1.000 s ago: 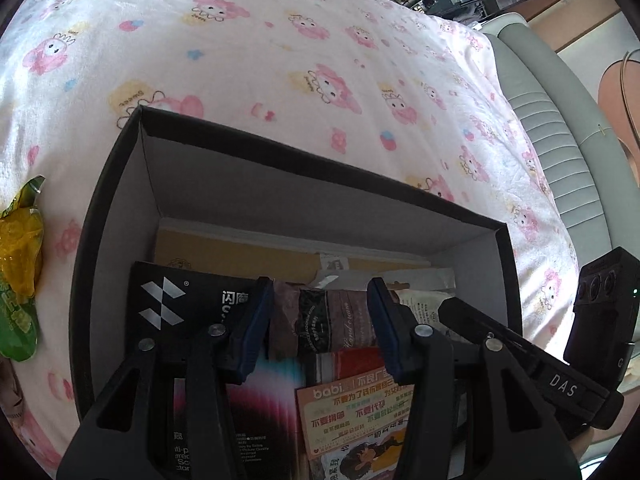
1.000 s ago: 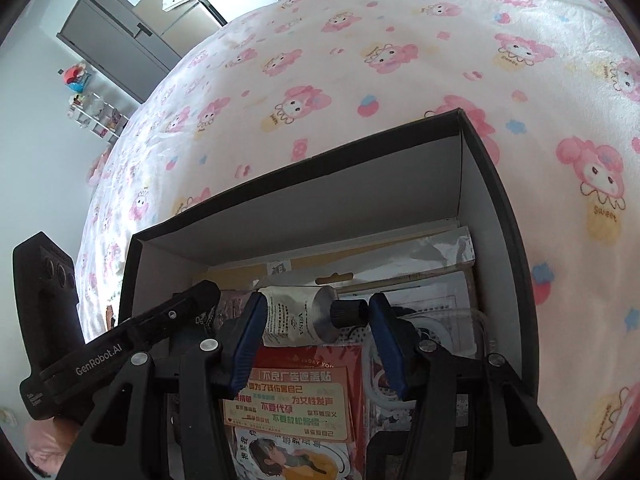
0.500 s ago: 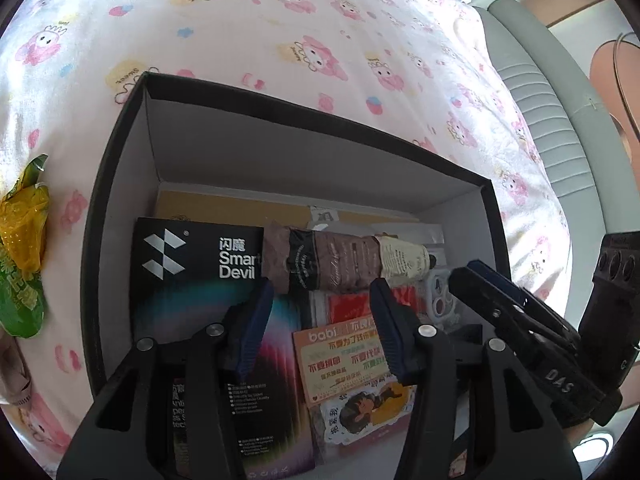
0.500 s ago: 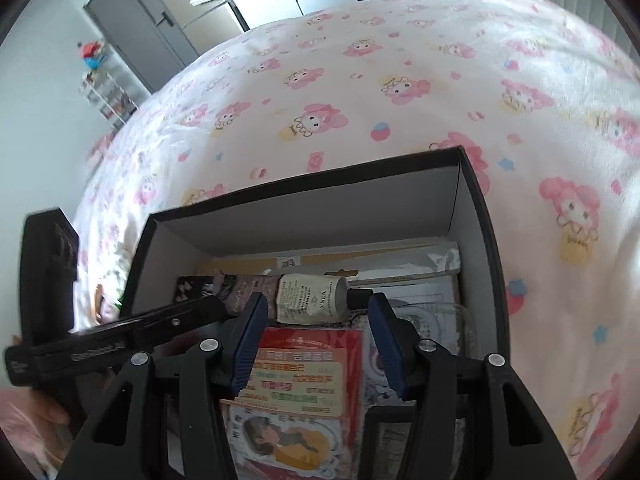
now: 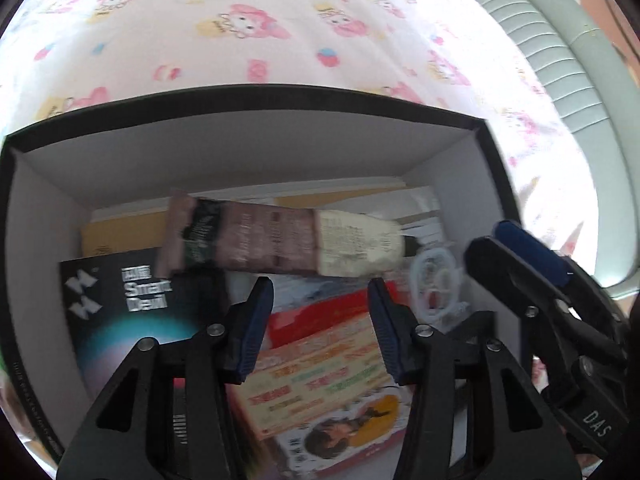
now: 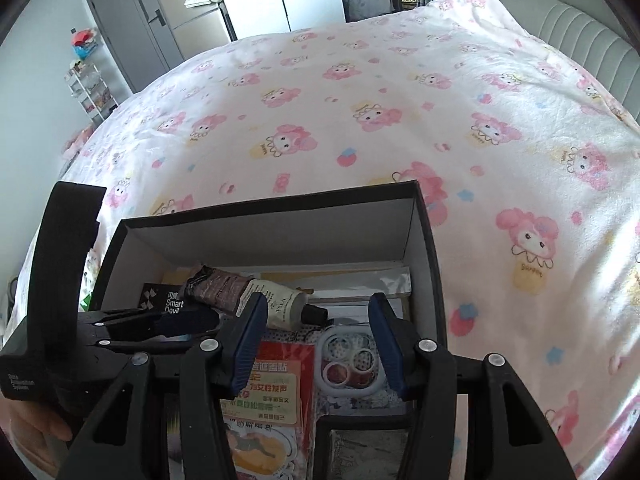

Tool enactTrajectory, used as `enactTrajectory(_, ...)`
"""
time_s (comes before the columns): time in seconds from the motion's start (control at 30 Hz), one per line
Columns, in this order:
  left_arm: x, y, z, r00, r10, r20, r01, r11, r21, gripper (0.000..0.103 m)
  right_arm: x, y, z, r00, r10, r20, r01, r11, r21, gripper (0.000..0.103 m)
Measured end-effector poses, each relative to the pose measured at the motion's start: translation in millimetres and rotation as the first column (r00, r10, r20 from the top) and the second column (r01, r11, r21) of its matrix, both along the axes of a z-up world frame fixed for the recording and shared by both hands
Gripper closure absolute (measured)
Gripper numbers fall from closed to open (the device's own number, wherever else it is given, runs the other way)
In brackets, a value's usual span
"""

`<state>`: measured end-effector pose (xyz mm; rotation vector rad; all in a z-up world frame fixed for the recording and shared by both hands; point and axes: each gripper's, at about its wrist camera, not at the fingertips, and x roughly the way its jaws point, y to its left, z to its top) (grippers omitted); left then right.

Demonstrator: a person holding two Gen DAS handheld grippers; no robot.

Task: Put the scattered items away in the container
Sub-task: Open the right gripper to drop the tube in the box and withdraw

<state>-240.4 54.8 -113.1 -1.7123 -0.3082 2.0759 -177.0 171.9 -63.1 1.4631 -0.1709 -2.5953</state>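
bright daylight, washed-out bedspread (image 6: 360, 100), motion blur in left view, fisheye bending, dark vignetted corners

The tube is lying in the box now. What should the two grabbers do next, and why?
Probably lift both out of the box. The tube lies free on the packets, and nothing sits between the left gripper, whose jaws are closing a little, or the open right gripper. Then they can look for more scattered things.
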Motion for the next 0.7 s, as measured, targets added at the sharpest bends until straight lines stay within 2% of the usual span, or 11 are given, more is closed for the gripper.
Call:
enactTrajectory(0.07, -0.1, 3.3, 1.5, 1.000, -0.007, 0.007, 0.006, 0.999, 0.036, 0.055, -1.0, 9.7, 1.2, 1.000, -0.023, 0.005, 0.023, 0.998, -0.056, 0.054)
enactTrajectory(0.17, -8.4, 11.0, 0.0, 1.000, 0.000, 0.009, -0.001, 1.000, 0.024, 0.055, -1.1, 18.4, 5.2, 0.998, -0.057, -0.007, 0.056, 0.996, -0.069, 0.054)
enactTrajectory(0.23, -18.0, 12.6, -0.5, 0.999, 0.030, 0.010, -0.031, 0.998, 0.049, 0.055, -1.1, 23.9, 8.8, 0.997, -0.072, -0.016, 0.070, 0.993, -0.099, 0.054)
enactTrajectory(0.3, -23.5, 7.2, 3.0, 0.996, 0.080, 0.028, -0.081, 0.994, 0.067, 0.055, 0.3, 25.4, 12.0, 0.995, -0.094, -0.037, 0.092, 0.994, -0.063, 0.054)
enactTrajectory(0.37, -17.9, -4.5, 17.3, 0.994, 0.110, -0.006, -0.109, 0.989, 0.104, 0.054, 1.3, 22.8, 13.3, 0.993, -0.103, -0.062, 0.103, 0.995, -0.002, 0.054)
enactTrajectory(0.4, -13.5, -12.2, 24.3, 0.991, 0.128, -0.030, -0.124, 0.986, 0.115, 0.053, 0.7, 22.7, 12.3, 0.994, -0.098, -0.055, 0.097, 0.995, -0.014, 0.054)
enactTrajectory(0.5, -10.4, -36.5, 28.5, 0.976, 0.211, -0.059, -0.208, 0.977, 0.046, 0.052, -1.8, 27.1, 8.0, 0.996, -0.084, -0.022, 0.082, 0.992, -0.099, 0.054)
enactTrajectory(0.63, -25.6, -63.8, 12.2, 0.952, 0.304, -0.034, -0.304, 0.953, -0.002, 0.053, -3.1, 27.6, 7.7, 0.996, -0.083, -0.013, 0.080, 0.985, -0.152, 0.054)
enactTrajectory(0.7, -22.1, -74.2, 7.3, 0.944, 0.328, -0.046, -0.329, 0.944, -0.023, 0.053, -2.8, 30.7, 10.5, 0.996, -0.082, -0.026, 0.077, 0.987, -0.143, 0.054)
